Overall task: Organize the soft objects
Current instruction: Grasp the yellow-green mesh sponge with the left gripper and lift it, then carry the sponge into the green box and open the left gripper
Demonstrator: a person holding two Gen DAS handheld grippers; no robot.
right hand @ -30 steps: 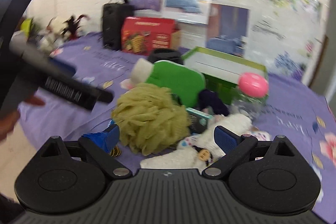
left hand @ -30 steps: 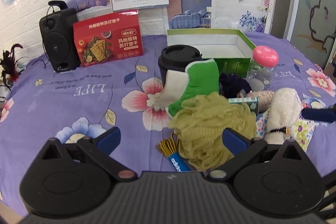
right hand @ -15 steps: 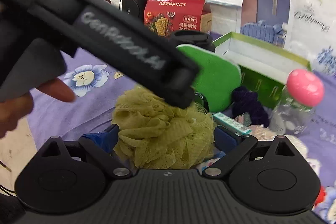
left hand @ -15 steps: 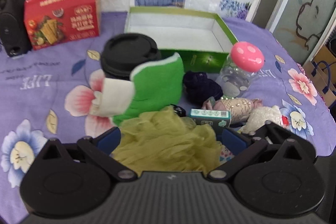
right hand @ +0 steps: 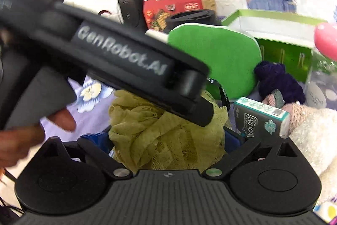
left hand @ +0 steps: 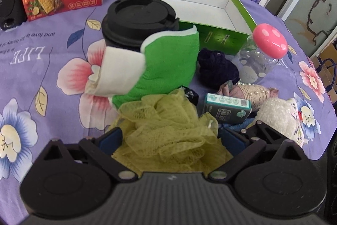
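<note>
Both grippers, left gripper (left hand: pixel 171 138) and right gripper (right hand: pixel 168 138), spread around mesh pouf (left hand: pixel 168 130); probably bound for green box (left hand: pixel 242 5), contact unclear.

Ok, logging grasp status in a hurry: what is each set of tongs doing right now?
Left tongs: open, straddling the yellow-green mesh bath pouf, not clamped.
Right tongs: open around the same pouf, not clamped.

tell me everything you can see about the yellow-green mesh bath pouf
The mesh bath pouf is a crumpled olive-yellow ball of gathered netting, soft and airy, with a small white loop showing. It sits on the purple floral cloth in front of the green mitt, between the open fingers of both the left tool and right tool.
</note>
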